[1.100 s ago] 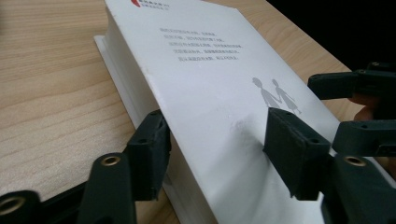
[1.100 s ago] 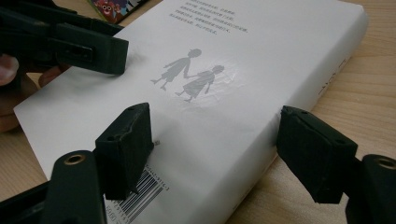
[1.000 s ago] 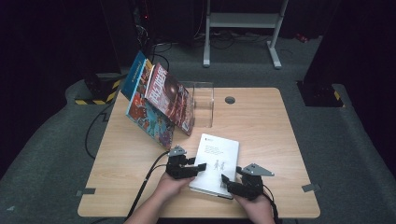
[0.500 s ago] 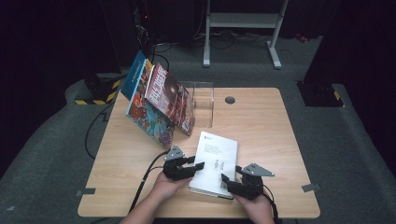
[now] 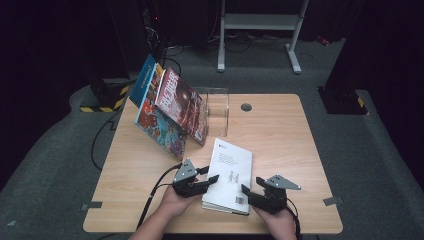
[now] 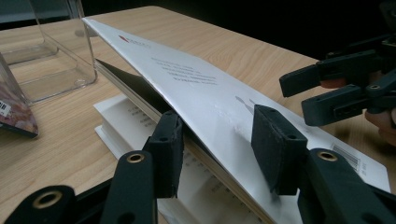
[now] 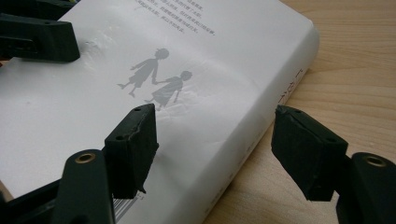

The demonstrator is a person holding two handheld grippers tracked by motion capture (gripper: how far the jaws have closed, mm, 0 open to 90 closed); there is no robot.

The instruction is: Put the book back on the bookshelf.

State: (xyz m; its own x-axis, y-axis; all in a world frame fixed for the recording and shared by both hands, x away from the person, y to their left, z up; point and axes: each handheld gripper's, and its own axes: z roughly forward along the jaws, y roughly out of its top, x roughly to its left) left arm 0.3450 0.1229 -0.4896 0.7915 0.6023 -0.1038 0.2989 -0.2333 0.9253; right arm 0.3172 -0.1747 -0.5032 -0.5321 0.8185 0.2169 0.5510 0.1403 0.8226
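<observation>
Left gripper view shows your left gripper [image 6: 217, 140] with jaws apart, straddling the lifted cover of the white paperback book [image 6: 205, 88] (lying at the front edge of the light wooden table [image 5: 280, 135]). Pulled harder, that cover could crease or tear. Your right gripper [image 7: 219, 154], unclenched, straddles the spine; both forearms come in low.

The table [image 5: 280, 145] was lit from overhead, with everything past its edges left pretty much black. The white book cover [image 7: 196, 74] was nearly blown out in the right gripper view. Near jaws were rendered soft, and faint shadows were cast underneath.
</observation>
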